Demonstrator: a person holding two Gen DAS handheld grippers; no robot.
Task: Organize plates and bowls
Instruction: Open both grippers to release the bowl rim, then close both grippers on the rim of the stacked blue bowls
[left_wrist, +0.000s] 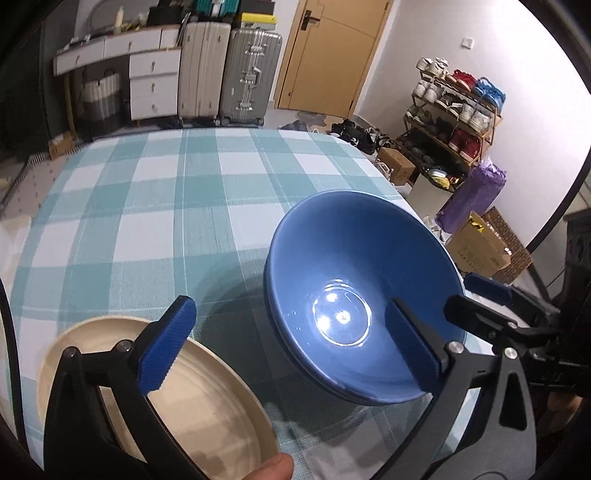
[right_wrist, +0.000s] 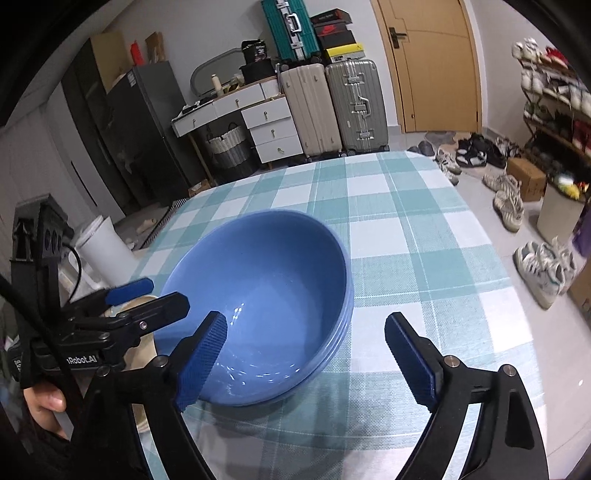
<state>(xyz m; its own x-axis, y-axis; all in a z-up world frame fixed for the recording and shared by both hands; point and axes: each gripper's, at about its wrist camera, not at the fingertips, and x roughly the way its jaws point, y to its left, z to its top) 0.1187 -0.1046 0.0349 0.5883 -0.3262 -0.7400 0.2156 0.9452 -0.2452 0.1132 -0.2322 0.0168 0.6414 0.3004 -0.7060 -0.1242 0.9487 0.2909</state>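
A stack of blue bowls (left_wrist: 354, 280) stands on the checked tablecloth (left_wrist: 166, 206); it also shows in the right wrist view (right_wrist: 266, 295). A cream plate (left_wrist: 207, 402) lies to its left, partly under my left gripper (left_wrist: 291, 354), which is open and empty, its right finger over the bowl's inside. My right gripper (right_wrist: 306, 358) is open and empty, wide around the near rim of the bowls. In the right wrist view the left gripper (right_wrist: 147, 295) is at the left, over the cream plate (right_wrist: 142, 354), mostly hidden.
The table's right edge drops to a floor with shoes (right_wrist: 543, 269) and cardboard boxes (left_wrist: 480, 251). A shoe rack (left_wrist: 450, 110) stands at the right. Suitcases (left_wrist: 229, 74), drawers (left_wrist: 153, 81) and a door (left_wrist: 328, 55) are beyond the table's far edge.
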